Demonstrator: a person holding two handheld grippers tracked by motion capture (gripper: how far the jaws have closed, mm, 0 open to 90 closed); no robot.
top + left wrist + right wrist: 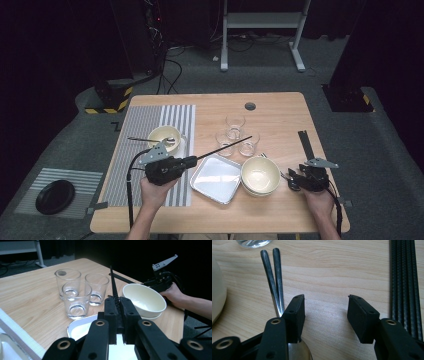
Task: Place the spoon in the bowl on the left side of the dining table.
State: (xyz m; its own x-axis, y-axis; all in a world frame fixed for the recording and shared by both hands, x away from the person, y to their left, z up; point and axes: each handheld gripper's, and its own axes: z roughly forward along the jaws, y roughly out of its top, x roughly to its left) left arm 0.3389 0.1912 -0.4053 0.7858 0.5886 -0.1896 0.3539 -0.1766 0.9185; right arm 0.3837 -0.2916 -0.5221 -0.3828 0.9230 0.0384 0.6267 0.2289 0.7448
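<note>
My left gripper [192,161] hovers over the right edge of the striped mat [150,125], shut on a long black chopstick [225,147]. The chopstick slants up and away over the three empty glasses [235,134]; in the left gripper view it [113,282] rises from between the closed jaws [117,301]. My right gripper [291,180] rests low on the table to the right of the stacked cream bowls [260,175]. Its jaws [326,298] stand open over bare wood. Two metal spoons [273,277] lie just outside its left jaw, one spoon bowl partly under it.
A metal tray [216,178] lies between the hands, left of the bowls. Another cream bowl [161,136] with a spoon sits on the mat. More black chopsticks [404,277] lie at the table's right edge [305,144]. A black dish [55,196] rests on the floor at the left.
</note>
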